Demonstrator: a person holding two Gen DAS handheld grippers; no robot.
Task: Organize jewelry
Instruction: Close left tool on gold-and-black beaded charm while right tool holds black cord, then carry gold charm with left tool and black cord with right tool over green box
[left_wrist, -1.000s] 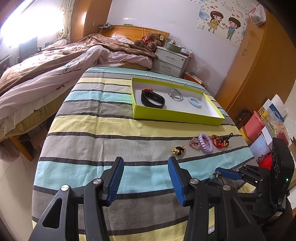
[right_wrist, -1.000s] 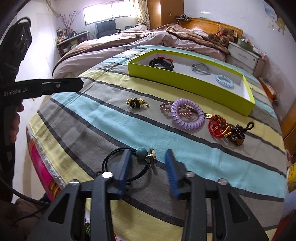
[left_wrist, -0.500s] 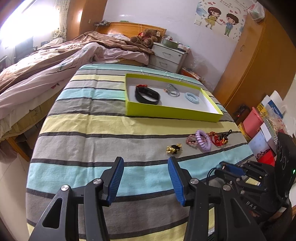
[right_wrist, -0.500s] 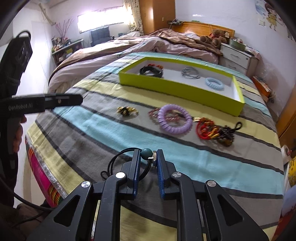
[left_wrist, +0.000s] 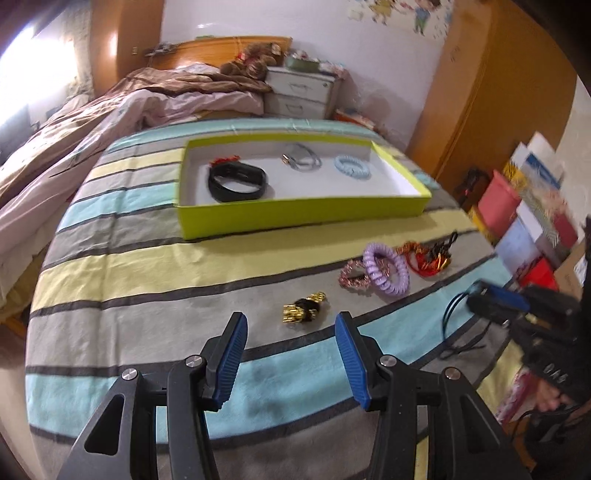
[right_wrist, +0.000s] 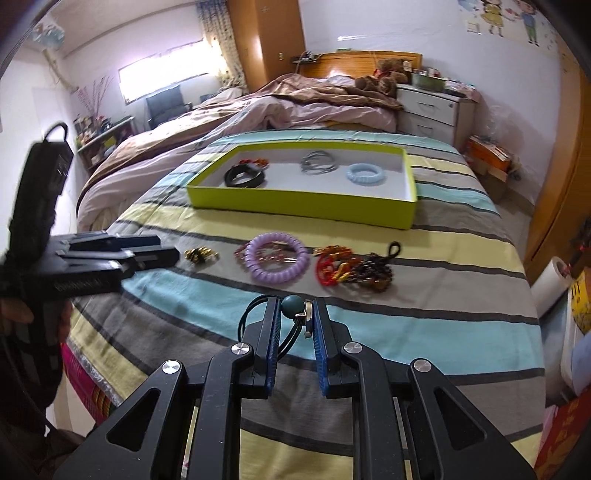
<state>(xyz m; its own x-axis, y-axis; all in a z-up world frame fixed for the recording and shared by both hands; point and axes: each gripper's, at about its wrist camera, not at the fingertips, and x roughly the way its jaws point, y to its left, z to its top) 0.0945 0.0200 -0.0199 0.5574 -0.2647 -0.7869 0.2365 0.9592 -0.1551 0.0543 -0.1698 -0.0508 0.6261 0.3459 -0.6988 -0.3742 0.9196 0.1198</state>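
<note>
Black hair tie (right_wrist: 295, 314) w/ teal bead clamped in right gripper (right_wrist: 295, 317); left gripper (left_wrist: 291, 339) spread wide, empty.

Bed cover (right_wrist: 424, 325): woven cloth, matt, striped. Box (right_wrist: 295, 206) ahead of the right hand-held gripper (right_wrist: 295, 314): smooth card, matt white inside. Purple coil band (right_wrist: 277, 258): glossy plastic. Gripper pads (left_wrist: 231, 360): ribbed blue rubber on matt black plastic arms; screws bright metal. Headboard (right_wrist: 369, 59): glossy wood.

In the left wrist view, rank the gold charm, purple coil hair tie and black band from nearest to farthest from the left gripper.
From the left gripper:
1. Gold charm, just ahead between the fingers.
2. Purple coil hair tie, farther, to the right.
3. Black band, farthest, inside the green tray.
</note>
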